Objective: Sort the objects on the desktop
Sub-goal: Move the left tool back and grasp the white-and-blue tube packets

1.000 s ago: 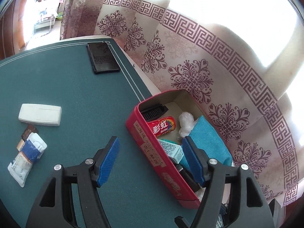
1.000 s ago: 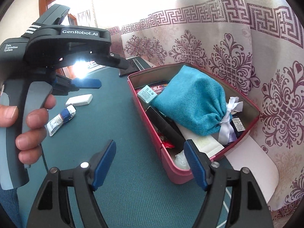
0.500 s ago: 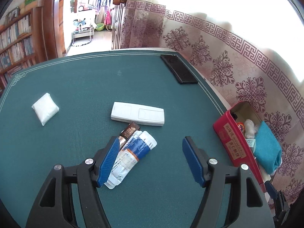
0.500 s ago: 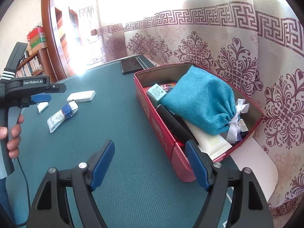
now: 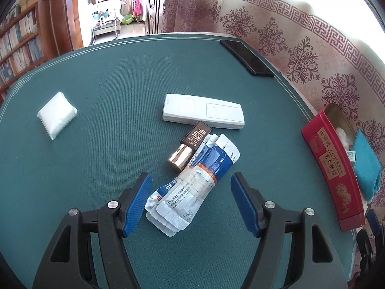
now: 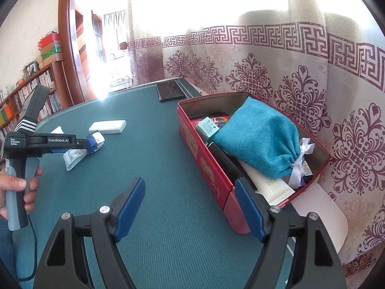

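Observation:
A bundle of blue-and-white sachets (image 5: 192, 183) lies on the green table mat (image 5: 108, 96), and a brown tube with a gold cap (image 5: 190, 147) rests against its far side. My left gripper (image 5: 191, 180) is open and points down over the bundle; the sachets sit between its blue pads without touching them. My right gripper (image 6: 190, 192) is open and empty, low over the mat beside the red tin (image 6: 204, 159). The tin holds a teal pouch (image 6: 259, 139) and several small items. In the right wrist view a hand (image 6: 14, 187) holds the left gripper (image 6: 48, 141) above the sachets (image 6: 77, 155).
A white remote (image 5: 203, 114) lies just beyond the tube. A white tissue packet (image 5: 57, 114) sits far left and a black phone (image 5: 246, 57) near the far right edge. The red tin (image 5: 332, 168) stands at the table's right edge against a patterned curtain (image 6: 300, 84).
My left gripper swung away from the red tin, leftwards across the table, and sank toward the sachets, which now lie between its pads. The right gripper hardly moved.

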